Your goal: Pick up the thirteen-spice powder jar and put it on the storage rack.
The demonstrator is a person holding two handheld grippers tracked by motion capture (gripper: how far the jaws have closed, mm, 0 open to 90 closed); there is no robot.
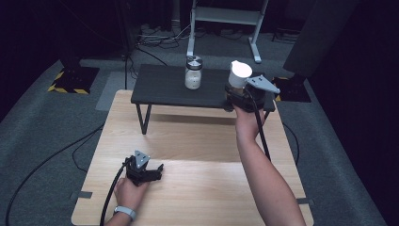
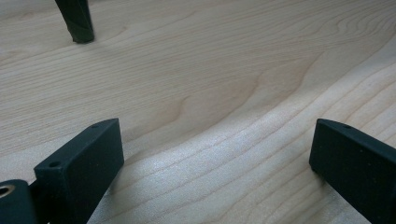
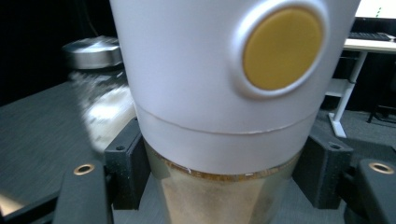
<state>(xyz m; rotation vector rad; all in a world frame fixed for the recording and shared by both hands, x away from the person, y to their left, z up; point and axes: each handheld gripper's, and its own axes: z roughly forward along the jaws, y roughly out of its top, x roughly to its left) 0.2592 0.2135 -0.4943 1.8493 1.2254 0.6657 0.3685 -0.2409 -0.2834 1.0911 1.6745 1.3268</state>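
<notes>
Right gripper (image 1: 236,94) clamped on the white-capped container (image 1: 240,74) low on its tan base over the dark shelf (image 1: 160,87), just right of the glass jar (image 1: 193,72), left gripper (image 1: 151,170) gaping and idle on the wooden surface (image 1: 197,155), so probably best kept upright, moved slowly, squeeze steady.

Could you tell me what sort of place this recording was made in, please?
Probably a lab or recording studio: a light wooden table on grey carpet, loose black cables across the floor, and a white adjustable desk frame behind.
</notes>
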